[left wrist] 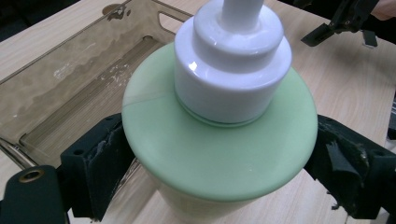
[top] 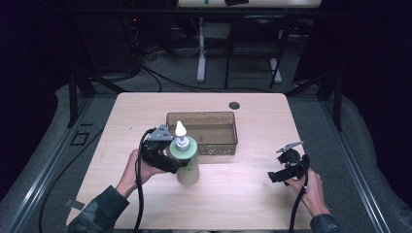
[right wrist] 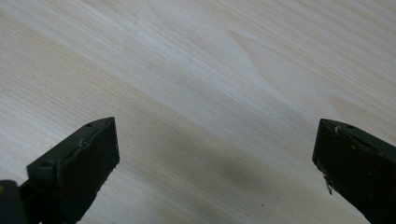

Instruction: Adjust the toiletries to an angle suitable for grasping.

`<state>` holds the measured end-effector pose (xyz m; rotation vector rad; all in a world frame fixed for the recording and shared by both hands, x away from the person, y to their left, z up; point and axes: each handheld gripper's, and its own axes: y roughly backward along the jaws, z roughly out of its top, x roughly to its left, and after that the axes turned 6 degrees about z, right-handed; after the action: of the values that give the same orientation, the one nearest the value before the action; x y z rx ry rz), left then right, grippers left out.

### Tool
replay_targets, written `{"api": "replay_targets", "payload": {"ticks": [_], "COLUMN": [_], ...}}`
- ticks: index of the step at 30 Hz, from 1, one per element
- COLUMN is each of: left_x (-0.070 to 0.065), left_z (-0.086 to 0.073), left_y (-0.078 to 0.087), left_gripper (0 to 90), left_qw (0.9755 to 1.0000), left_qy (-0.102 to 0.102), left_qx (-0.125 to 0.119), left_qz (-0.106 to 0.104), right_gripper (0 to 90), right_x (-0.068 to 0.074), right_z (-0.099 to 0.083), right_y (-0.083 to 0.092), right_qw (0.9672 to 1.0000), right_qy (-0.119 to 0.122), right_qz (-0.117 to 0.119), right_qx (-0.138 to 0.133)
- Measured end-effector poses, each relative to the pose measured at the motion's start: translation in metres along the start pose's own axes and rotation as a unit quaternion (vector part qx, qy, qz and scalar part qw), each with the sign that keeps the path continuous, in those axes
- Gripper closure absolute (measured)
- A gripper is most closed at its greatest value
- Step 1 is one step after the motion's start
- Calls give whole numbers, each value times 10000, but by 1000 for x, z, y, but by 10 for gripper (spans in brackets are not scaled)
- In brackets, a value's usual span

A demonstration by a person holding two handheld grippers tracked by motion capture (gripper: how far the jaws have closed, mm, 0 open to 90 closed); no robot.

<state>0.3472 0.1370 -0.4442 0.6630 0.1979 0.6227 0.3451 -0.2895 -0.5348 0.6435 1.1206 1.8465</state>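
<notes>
The left gripper (top: 176,162) is clamped around the upright green pump bottle (top: 187,166) standing on the worktop (top: 252,189) just before the brown tray (top: 228,143), while the right gripper (top: 277,175), jaws apart, hovers empty well off.

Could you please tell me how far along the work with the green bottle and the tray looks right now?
Done: the left tongs are closed around the pale green pump bottle, which stands on the wooden table. In hand: that grip. Left, probably: moving it into the empty translucent brown plastic tray behind it. The right tongs hang open over the table.
</notes>
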Motion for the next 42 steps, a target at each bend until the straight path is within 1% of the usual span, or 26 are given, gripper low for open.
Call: {"api": "replay_targets", "payload": {"ticks": [3,6,8,9,10,12,14,16,18,19,21,22,24,25,27,28,29,30,32,33,36,37,38,39,41,42], "left_x": [-1,-2,-2,-2,-2,-2,-2,-2,0,0,2,2,4,4,4,4,4,5,8,8,10,12,12,13,15,17], "left_z": [0,0,-1,-1,-1,-2,-3,-3,-5,-5,-8,-8,-10,-11,-13,-15,-17,-19,-24,-24,-27,-28,-28,-28,-28,-27], "left_y": [-1,0,0,0,1,1,2,4,7,7,10,10,12,14,16,17,18,20,23,23,24,24,24,23,22,20], "left_gripper": [119,120,121,122,122,122,122,122,122,122,122,122,122,122,123,125,129,135,159,169,175,173,167,167,154,117], "left_qw": [10000,10000,9999,9999,9998,9997,9993,9988,9979,9979,9964,9964,9948,9939,9910,9899,9892,9890,9901,9901,9913,9921,9921,9928,9931,9942], "left_qy": [-27,2,45,45,78,93,172,205,293,293,433,433,530,577,587,579,618,662,686,686,645,622,622,612,613,584], "left_qx": [0,4,-21,-21,-27,-32,-31,-22,5,5,13,13,11,49,111,151,181,187,171,171,76,14,14,-18,-88,-143], "left_qz": [36,52,127,127,194,231,317,437,569,569,730,730,864,939,1202,1282,1319,1311,1215,1215,1142,1086,1086,1034,993,894], "right_gripper": [1,2,1,1,1,1,1,2,1,1,2,2,1,2,1,2,1,2,1,1,1,1,1,1,2,1], "right_x": [0,0,0,0,0,0,0,0,0,0,0,0,0,0,0,0,0,0,0,0,0,1,1,1,0,0], "right_z": [0,0,0,0,0,0,-1,-1,-1,-1,-1,-1,-1,-1,-1,-1,-1,-1,-1,-1,-1,-1,0,0,-1,-1], "right_y": [0,0,0,0,0,1,1,0,0,0,0,0,1,1,0,1,1,1,1,1,1,1,1,1,1,1], "right_qw": [10000,10000,10000,10000,10000,10000,10000,10000,10000,10000,10000,10000,10000,10000,10000,10000,10000,10000,10000,10000,10000,10000,10000,10000,10000,10000], "right_qy": [-4,-13,-26,-26,-24,-9,-26,-29,-27,-27,-15,-15,-12,-13,-15,-9,-11,-9,-7,-3,-12,-6,-6,-6,-5,0], "right_qz": [0,1,17,17,19,-1,20,21,27,27,7,7,10,13,20,24,29,30,31,31,29,22,22,22,21,28], "right_qx": [1,1,-12,-12,-19,-17,-22,-25,-22,-22,-12,-12,-16,-18,-13,-17,-23,-19,-13,-16,-22,-15,-17,-17,-17,-20]}}
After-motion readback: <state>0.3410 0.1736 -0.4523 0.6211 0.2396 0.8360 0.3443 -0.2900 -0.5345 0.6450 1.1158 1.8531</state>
